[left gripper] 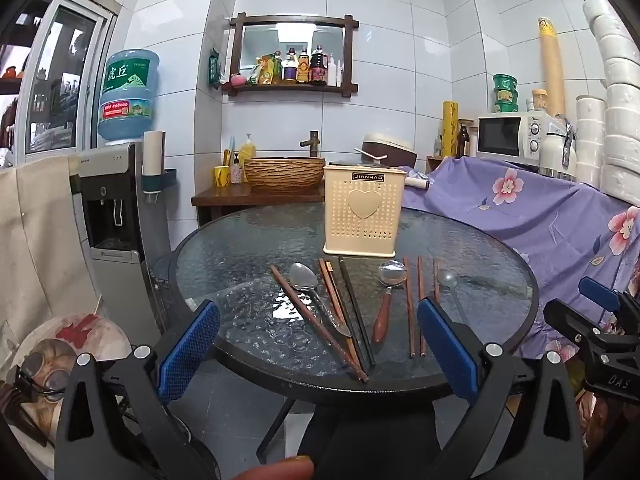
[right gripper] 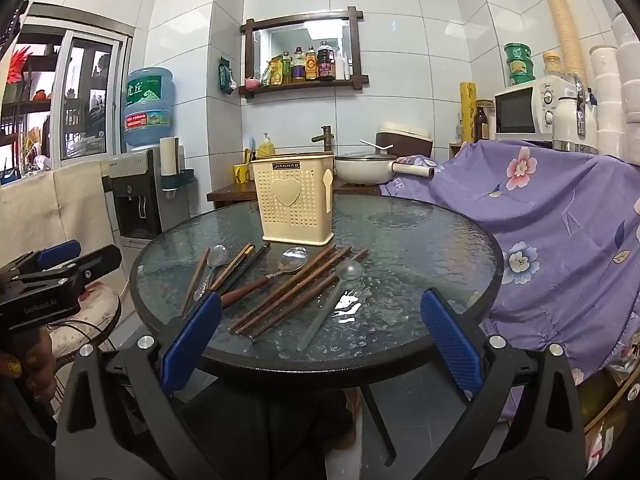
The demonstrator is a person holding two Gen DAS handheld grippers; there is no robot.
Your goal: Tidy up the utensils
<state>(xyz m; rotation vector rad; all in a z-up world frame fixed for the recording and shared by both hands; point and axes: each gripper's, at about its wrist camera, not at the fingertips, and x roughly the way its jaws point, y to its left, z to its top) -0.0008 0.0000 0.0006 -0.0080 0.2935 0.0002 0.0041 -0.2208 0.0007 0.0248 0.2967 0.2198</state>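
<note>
Right, both my grippers, left gripper (left gripper: 318, 344) and right gripper (right gripper: 320, 334), gape empty; chopsticks (left gripper: 318, 322) lie lengthwise ahead, nearer the left, holder (left gripper: 362, 210) beyond

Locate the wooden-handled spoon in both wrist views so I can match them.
Left wrist: the wooden-handled spoon lies right of centre on the glass table, bowl toward the cream utensil holder, handle toward the camera.
Right wrist: it lies left of centre, angled, handle toward the lower left.
Shared landmark: the cream utensil holder with the heart, just behind the spoon's bowl.
</note>
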